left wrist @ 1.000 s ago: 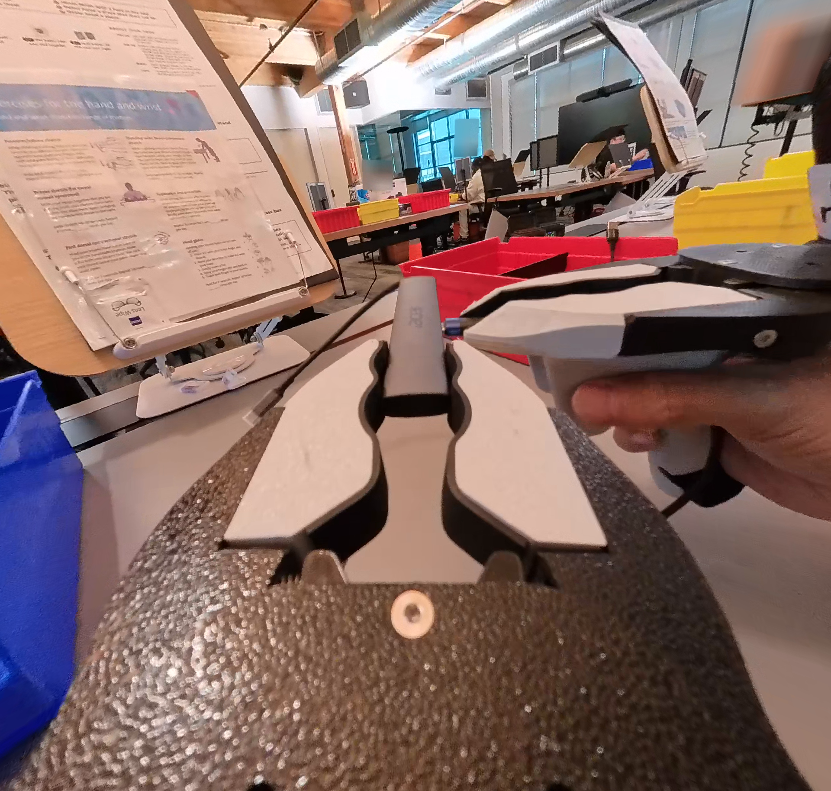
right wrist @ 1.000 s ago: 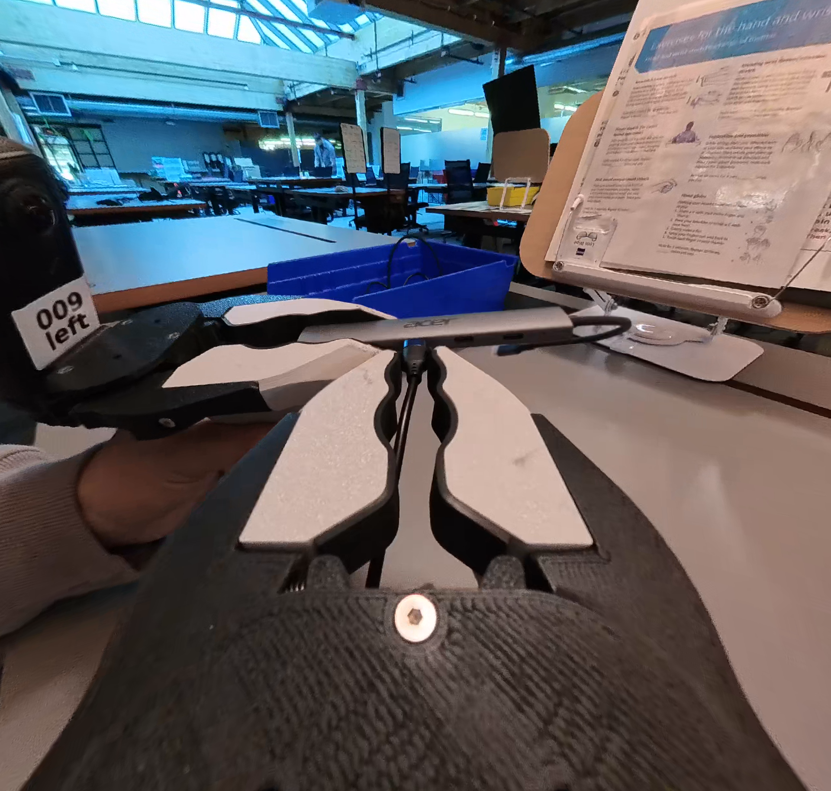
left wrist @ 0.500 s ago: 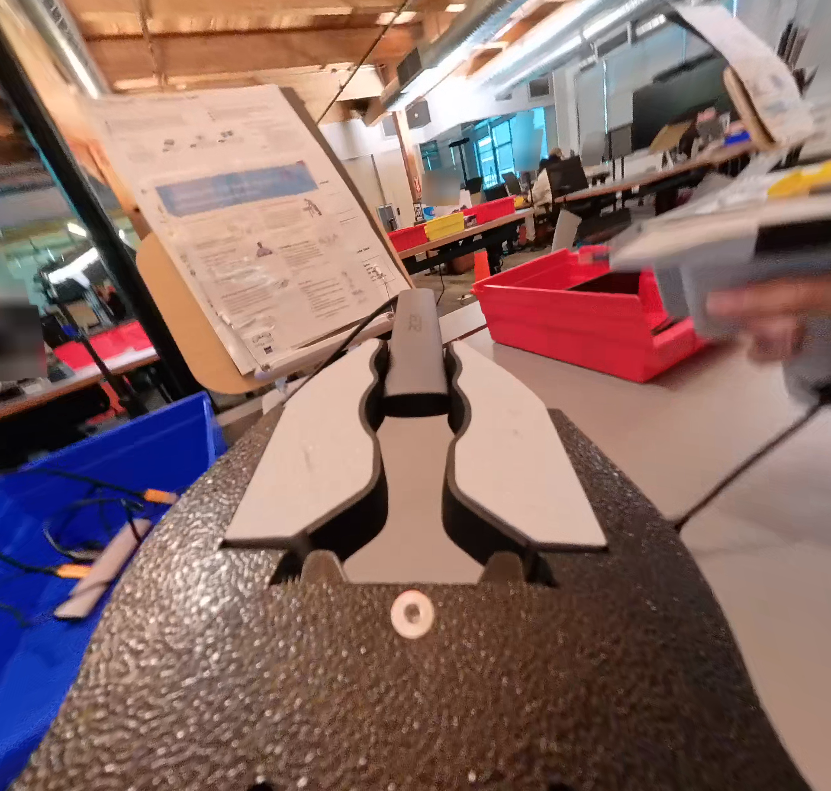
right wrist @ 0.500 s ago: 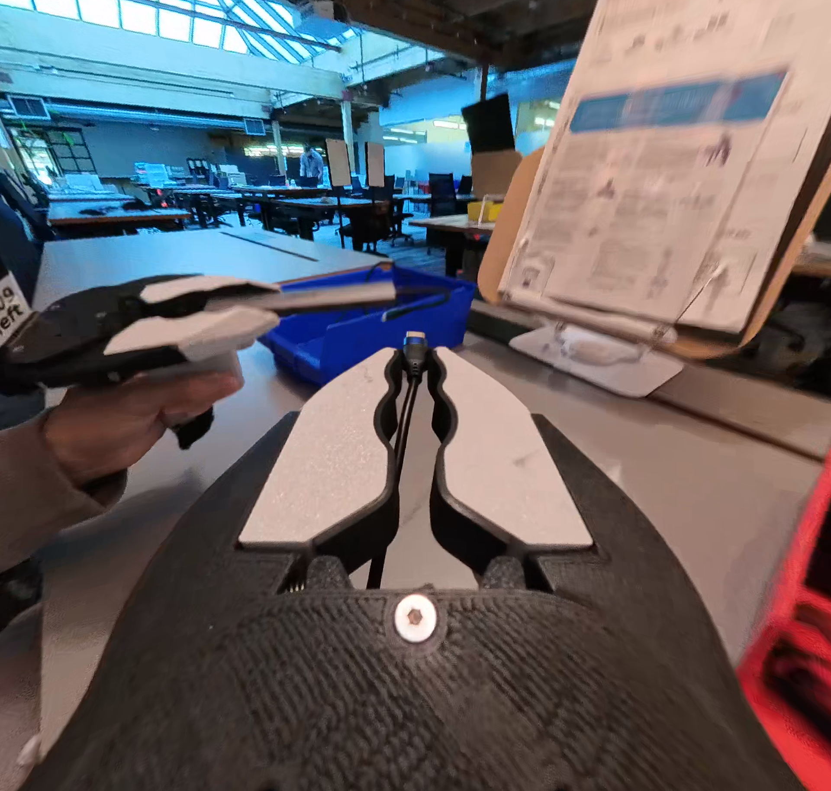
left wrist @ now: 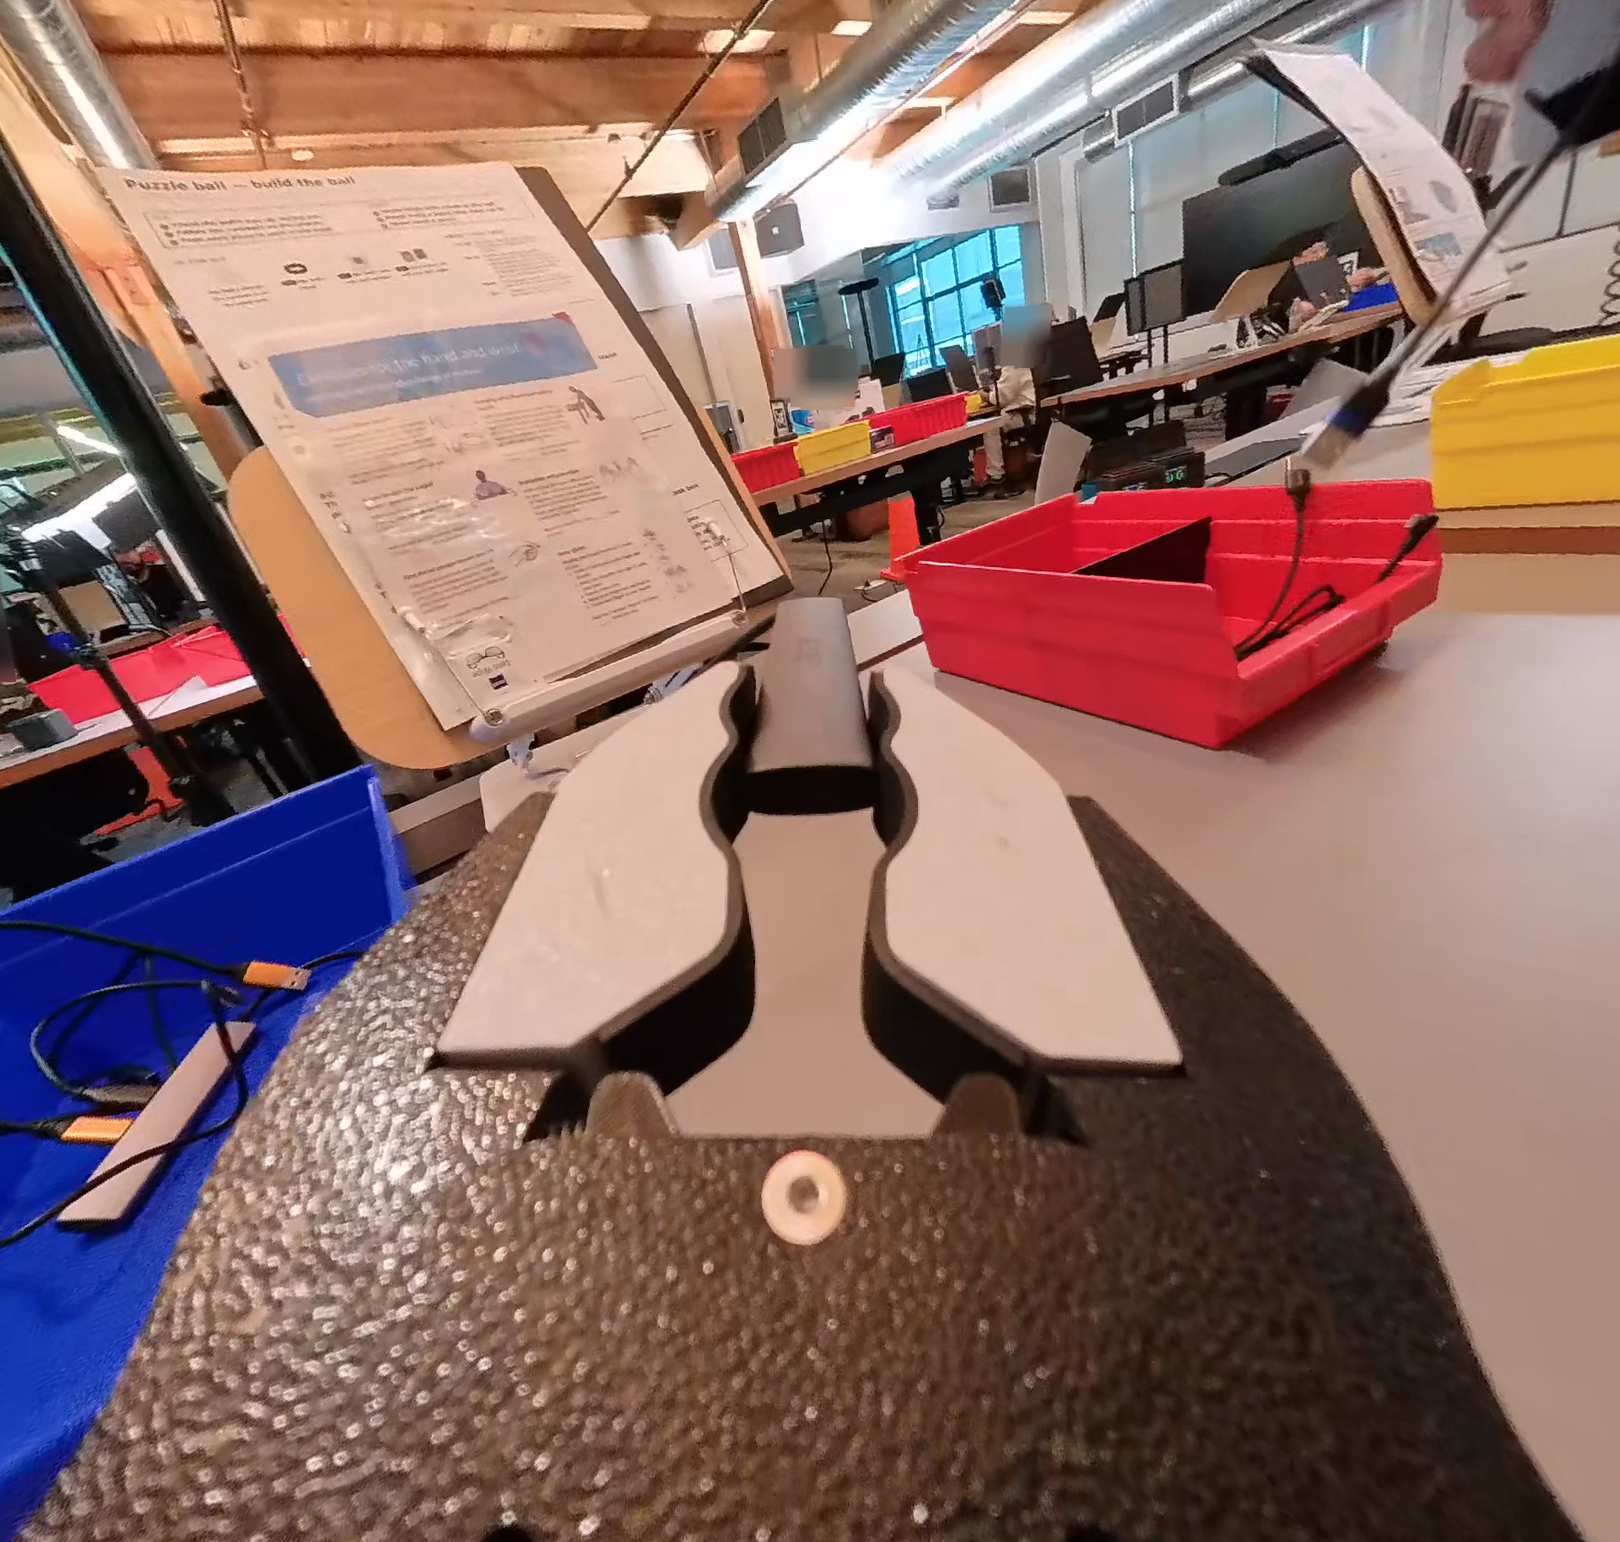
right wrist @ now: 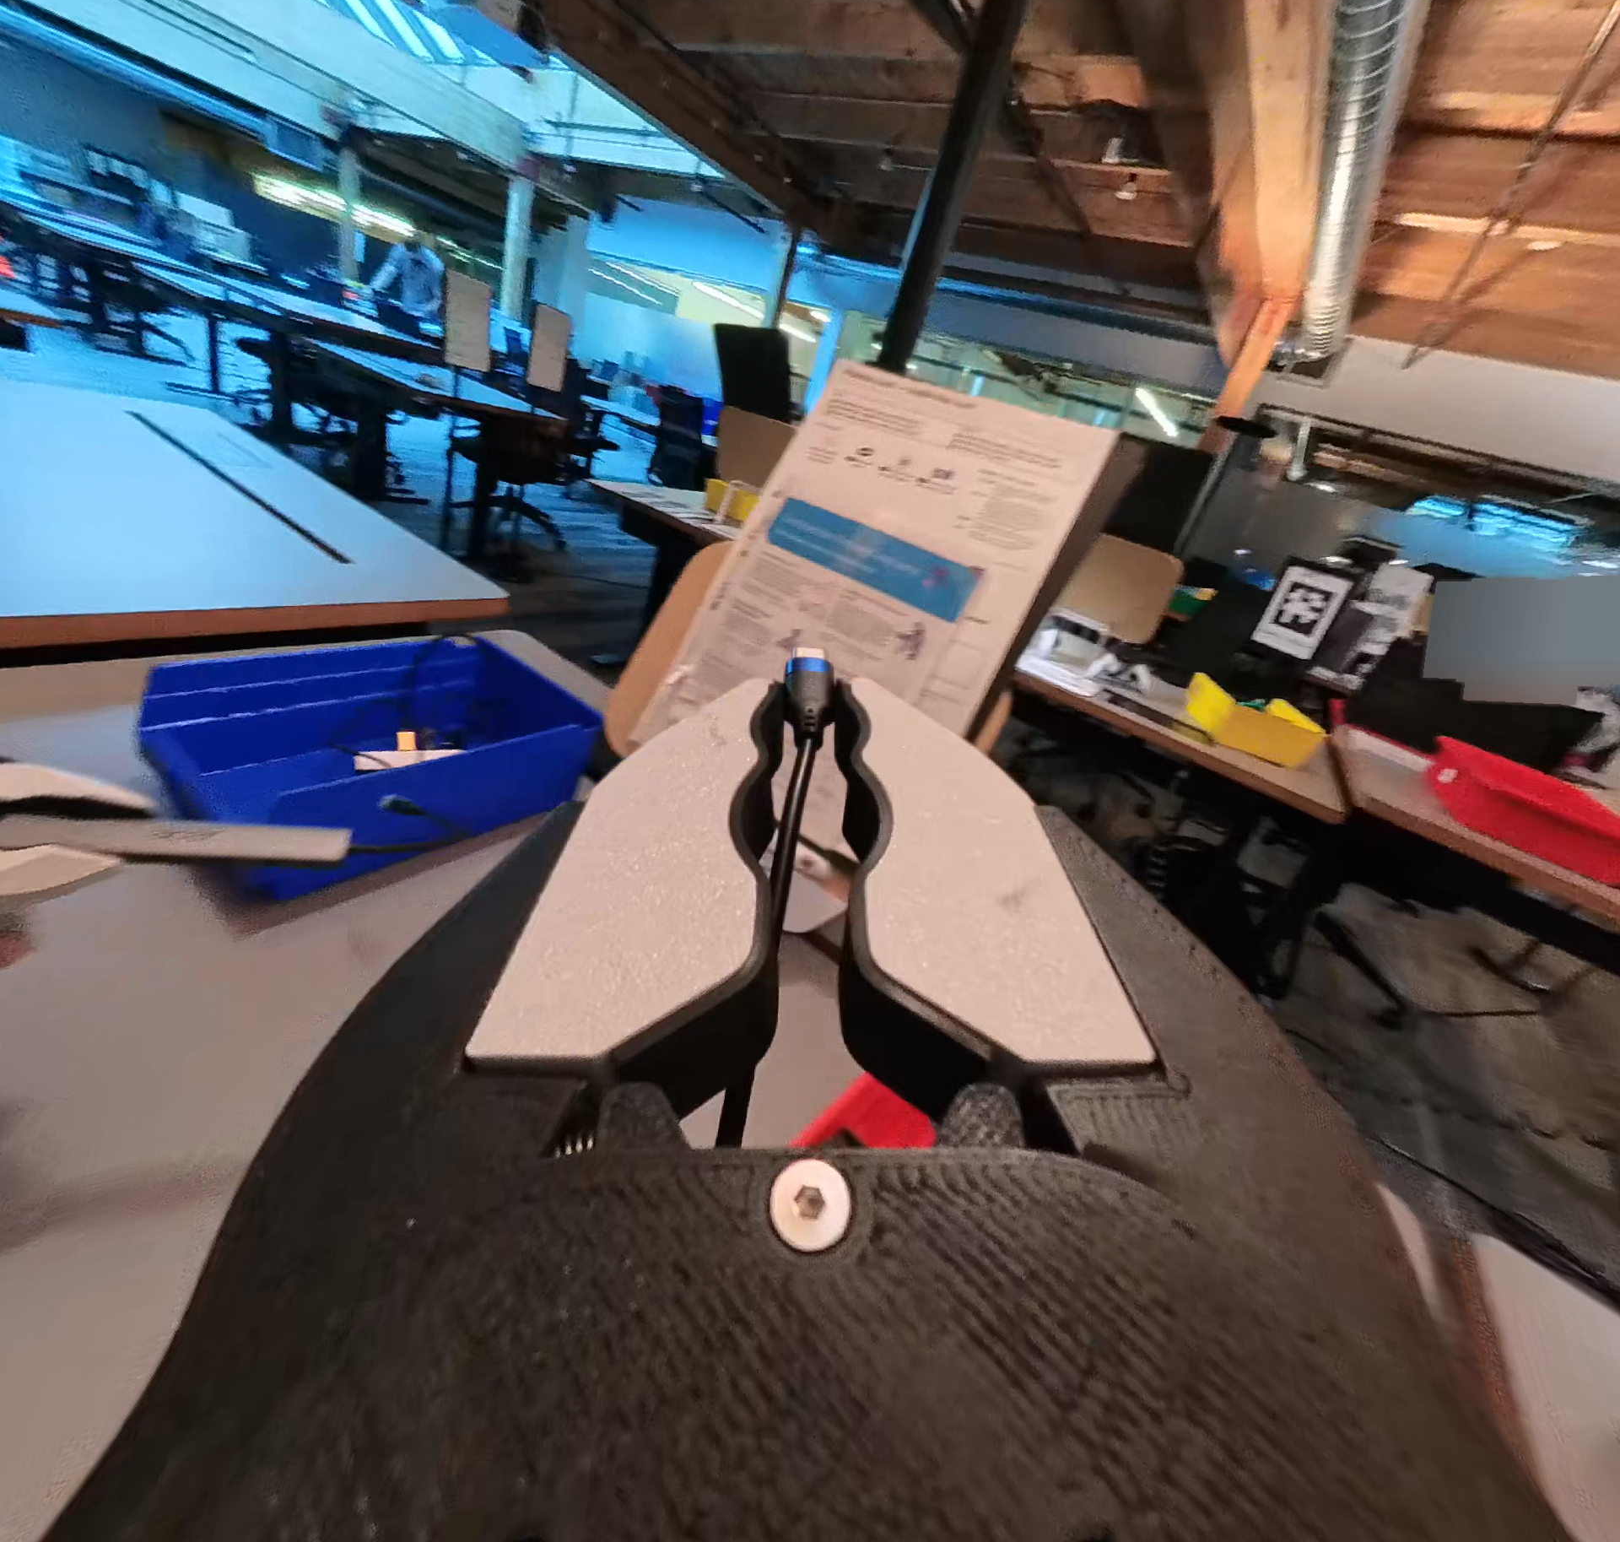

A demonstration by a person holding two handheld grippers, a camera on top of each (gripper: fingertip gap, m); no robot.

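Observation:
My left gripper (left wrist: 811, 693) is shut on a grey USB hub (left wrist: 811, 667) that sticks out forward between its fingers, above the grey table. The hub also shows at the left edge of the right wrist view (right wrist: 219, 842). My right gripper (right wrist: 806, 693) is shut on a black cable plug with a blue ring (right wrist: 805, 686); the cable runs back between its fingers. In the left wrist view the right gripper (left wrist: 1543, 0) is raised at the top right, blurred, and a cable with a blue-ringed plug (left wrist: 1341, 426) hangs from it above the red bin (left wrist: 1140, 632).
A blue bin (left wrist: 202, 868) at the left holds another grey hub (left wrist: 158, 1123) and orange-tipped cables. The red bin holds black cables. A stand with printed sheets (left wrist: 456, 448) stands behind. A yellow bin (left wrist: 1525, 439) is at the far right. The grey table (left wrist: 1359, 886) spreads to the right. One gripper's finger ends stand about 35 cm off the other's.
The plug has come out of the hub. My right gripper has lifted up and to the right with the cable. My left gripper has swung left with the hub.

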